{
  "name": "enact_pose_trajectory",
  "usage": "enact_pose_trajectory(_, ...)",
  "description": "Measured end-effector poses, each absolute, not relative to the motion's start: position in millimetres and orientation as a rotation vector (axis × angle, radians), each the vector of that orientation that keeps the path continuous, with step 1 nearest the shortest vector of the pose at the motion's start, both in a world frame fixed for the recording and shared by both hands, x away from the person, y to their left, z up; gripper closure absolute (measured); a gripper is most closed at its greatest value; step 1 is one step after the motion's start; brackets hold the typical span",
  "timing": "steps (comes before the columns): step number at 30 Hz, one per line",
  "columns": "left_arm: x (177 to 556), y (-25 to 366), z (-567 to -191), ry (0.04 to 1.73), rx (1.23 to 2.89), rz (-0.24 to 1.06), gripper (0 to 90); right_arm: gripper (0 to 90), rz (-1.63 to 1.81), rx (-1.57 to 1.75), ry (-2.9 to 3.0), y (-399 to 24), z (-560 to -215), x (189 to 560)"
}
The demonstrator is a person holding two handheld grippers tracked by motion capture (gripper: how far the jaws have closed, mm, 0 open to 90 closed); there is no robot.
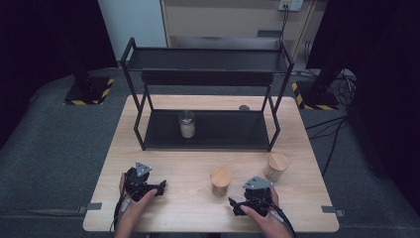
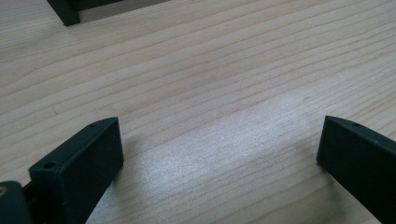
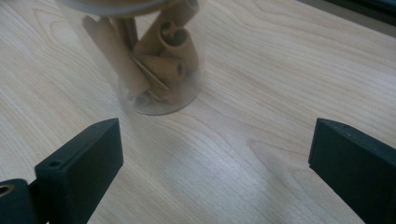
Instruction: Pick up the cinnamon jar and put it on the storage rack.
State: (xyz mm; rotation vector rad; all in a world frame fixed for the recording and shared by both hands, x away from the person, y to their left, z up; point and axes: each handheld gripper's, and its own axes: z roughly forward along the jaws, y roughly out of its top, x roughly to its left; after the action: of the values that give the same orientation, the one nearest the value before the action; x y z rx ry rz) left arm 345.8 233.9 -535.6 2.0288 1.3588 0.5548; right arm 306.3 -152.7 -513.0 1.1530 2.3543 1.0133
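Two clear jars with round wooden lids stand on the wooden table: one near the front middle, one farther right. A third jar, with pale contents, sits on the lower shelf of the black rack. My left gripper rests at the front left, open over bare wood. My right gripper lies at the front right, also open. Just ahead of its jaws and apart from them stands a jar of brown rolled sticks.
The two-tier black metal rack takes up the back half of the table, and one of its feet shows ahead of my left gripper. A small dark round piece lies behind the rack. Bare wood lies between the grippers.
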Motion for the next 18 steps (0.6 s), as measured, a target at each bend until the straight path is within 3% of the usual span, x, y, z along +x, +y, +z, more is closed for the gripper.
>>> enact_pose_trajectory(18,351.5,234.1,-535.8,1.355,2.030,0.554,0.0,3.8,1.020,1.067,2.386,-132.6,-495.5,309.2)
